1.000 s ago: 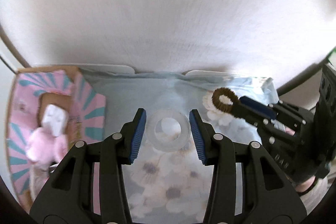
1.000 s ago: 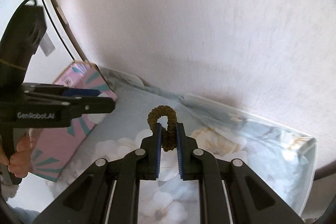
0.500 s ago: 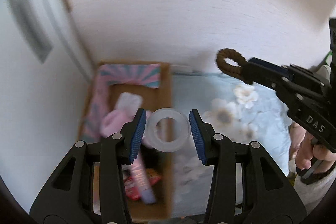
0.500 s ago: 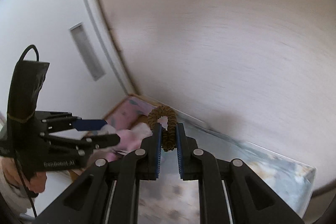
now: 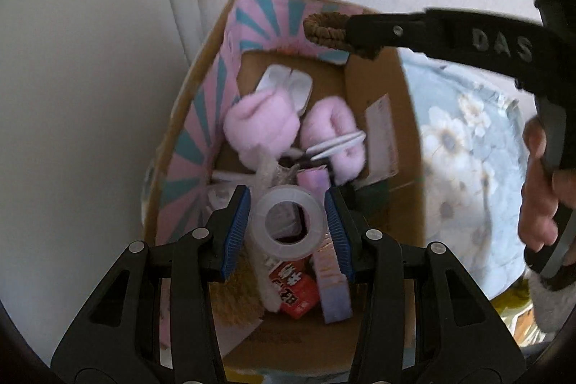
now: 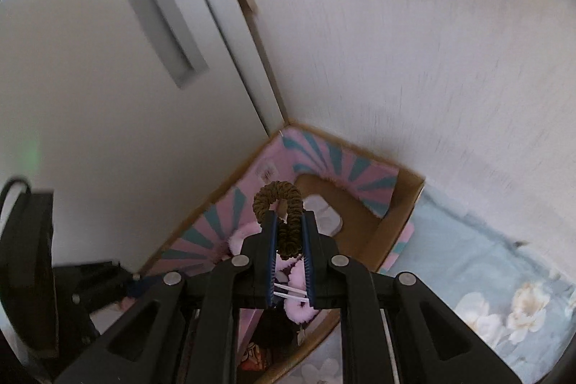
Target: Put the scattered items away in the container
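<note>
Left gripper [image 5: 288, 225]: clear tape roll [image 5: 287, 227] pinched between blue pads, held above cardboard box [image 5: 410, 139]. Right gripper [image 6: 289, 249]: jaws pressed on brown hair tie [image 6: 284, 215], held over box's far rim, at 12 o'clock from tape roll. Pink fluffy items [image 5: 262, 128] seen inside box.

- A pale, faintly textured wall [image 6: 414, 42] fills the far and right side of the scene.
- On the left stands a white door or cabinet panel [image 6: 90, 117] with a recessed grey handle slot [image 6: 158, 13].
- A white vertical frame strip [image 6: 234, 35] runs between panel and wall, meeting in the far corner.
- A light blue cloth with white flowers [image 6: 486, 276] covers the near right surface.
- Soft, even daylight; edges blurred.
</note>
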The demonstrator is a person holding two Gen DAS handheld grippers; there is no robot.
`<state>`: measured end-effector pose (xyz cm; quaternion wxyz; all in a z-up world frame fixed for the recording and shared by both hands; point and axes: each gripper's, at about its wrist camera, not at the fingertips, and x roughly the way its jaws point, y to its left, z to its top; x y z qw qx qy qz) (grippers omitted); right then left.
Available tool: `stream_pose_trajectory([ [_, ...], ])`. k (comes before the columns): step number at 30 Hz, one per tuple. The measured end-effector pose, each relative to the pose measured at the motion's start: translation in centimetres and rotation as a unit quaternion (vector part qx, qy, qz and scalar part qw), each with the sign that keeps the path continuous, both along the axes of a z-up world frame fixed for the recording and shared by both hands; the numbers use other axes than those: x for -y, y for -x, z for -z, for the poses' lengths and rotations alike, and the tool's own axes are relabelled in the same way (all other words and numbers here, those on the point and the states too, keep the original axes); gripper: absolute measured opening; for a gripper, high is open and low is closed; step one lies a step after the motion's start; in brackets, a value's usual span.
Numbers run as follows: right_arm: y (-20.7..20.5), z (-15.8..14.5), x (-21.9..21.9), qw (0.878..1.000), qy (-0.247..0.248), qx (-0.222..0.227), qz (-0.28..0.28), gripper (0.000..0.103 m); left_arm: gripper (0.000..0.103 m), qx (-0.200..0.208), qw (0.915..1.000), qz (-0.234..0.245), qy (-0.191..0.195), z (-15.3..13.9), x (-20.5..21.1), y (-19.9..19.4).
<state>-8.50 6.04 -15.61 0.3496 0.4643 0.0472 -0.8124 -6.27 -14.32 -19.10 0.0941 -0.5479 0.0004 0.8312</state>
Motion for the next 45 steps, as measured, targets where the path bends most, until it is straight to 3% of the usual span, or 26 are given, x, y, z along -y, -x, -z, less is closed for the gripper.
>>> stream_pose_trajectory([
  [5, 0.4, 1.8, 1.1, 1.000, -0.027, 0.010, -0.001, 0.012, 0.040, -0.011, 0.9999, 0.009, 0.006, 0.3, 0.3, 0.2],
  [13, 0.6, 1.9, 1.7, 0.999, -0.032, 0.007, 0.008, 0.012, 0.040, -0.012, 0.9997, 0.016, 0.012, 0.6, 0.4, 0.2],
  [14, 0.6, 2.0, 1.7, 0.999, -0.035, 0.007, 0.010, 0.013, 0.051, -0.011, 0.9997, 0.018, 0.013, 0.5, 0.3, 0.2],
  [15, 0.6, 2.1, 2.7, 0.999, -0.040, 0.009, 0.012, 0.016, 0.081, -0.008, 0.9996, 0.020, 0.016, 0.4, 0.2, 0.3],
  [16, 0.7, 2.3, 2.8, 0.999, -0.045, 0.016, 0.015, 0.029, 0.096, -0.008, 0.9995, 0.020, 0.023, 0.3, 0.0, 0.4],
  [17, 0.9, 2.2, 3.4, 0.998, -0.052, 0.021, 0.020, 0.049, 0.102, -0.018, 0.9992, 0.020, 0.029, -0.1, -0.1, 0.2],
  [19, 0.5, 2.1, 2.7, 0.997, -0.066, 0.017, 0.037, 0.063, 0.102, -0.044, 0.9981, 0.020, 0.038, -1.1, -0.3, -0.2],
  [22, -0.4, 1.4, 2.4, 0.998, -0.052, 0.006, 0.033, 0.063, 0.102, -0.047, 0.9974, 0.018, 0.051, -2.0, -0.4, -0.1],
  [36, -1.2, 0.6, 1.7, 0.997, -0.057, 0.014, 0.053, 0.063, 0.102, -0.047, 0.9983, -0.001, 0.034, -3.5, 0.2, -0.8],
  [45, -2.3, -1.6, -1.4, 0.989, -0.073, 0.008, 0.128, 0.063, 0.102, -0.057, 0.9973, 0.003, 0.046, -5.9, -0.8, -0.8],
])
